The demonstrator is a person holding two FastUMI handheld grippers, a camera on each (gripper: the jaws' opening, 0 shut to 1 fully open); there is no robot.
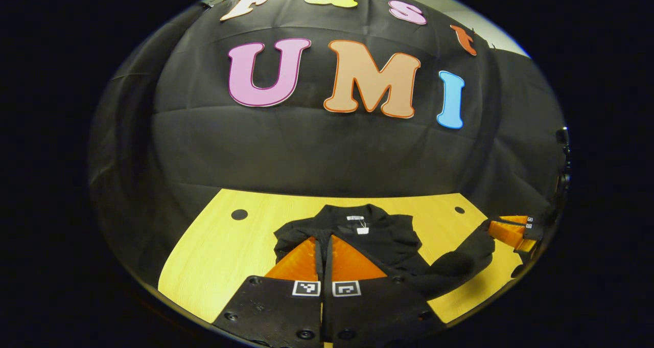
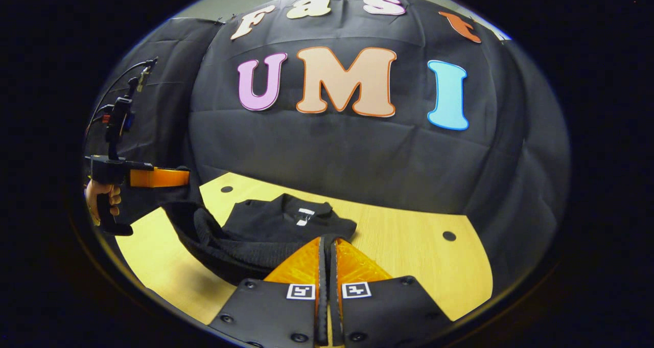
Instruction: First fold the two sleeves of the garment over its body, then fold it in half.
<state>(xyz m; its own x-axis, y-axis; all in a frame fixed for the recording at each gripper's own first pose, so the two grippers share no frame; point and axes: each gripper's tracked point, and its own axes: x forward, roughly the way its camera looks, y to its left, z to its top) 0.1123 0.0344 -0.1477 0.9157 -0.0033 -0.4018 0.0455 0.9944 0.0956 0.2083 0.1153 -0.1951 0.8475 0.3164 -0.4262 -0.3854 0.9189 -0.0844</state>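
Note:
A black garment [image 1: 380, 240] with a white neck label lies collar-away on the wooden table [image 1: 225, 251]. At the bottom of the left gripper view, my left gripper [image 1: 323, 241] is shut, with dark cloth at its tips. The right gripper view shows that left gripper [image 2: 186, 177] held by a hand [image 2: 99, 194] above the table, with one sleeve [image 2: 204, 235] hanging from it down to the body [image 2: 276, 220]. My right gripper [image 2: 327, 240] is shut on cloth at the garment's near edge. In the left gripper view the right gripper [image 1: 493, 229] pinches the end of the other sleeve [image 1: 460, 263], raised off the table.
The tabletop has small dark round holes [image 1: 239, 214] [image 2: 449, 235] near its back corners. Black cloth forms the booth's wall [image 1: 317, 143] right behind the table. Bare wood shows to the left [image 1: 204, 266] and right [image 2: 419, 266] of the garment.

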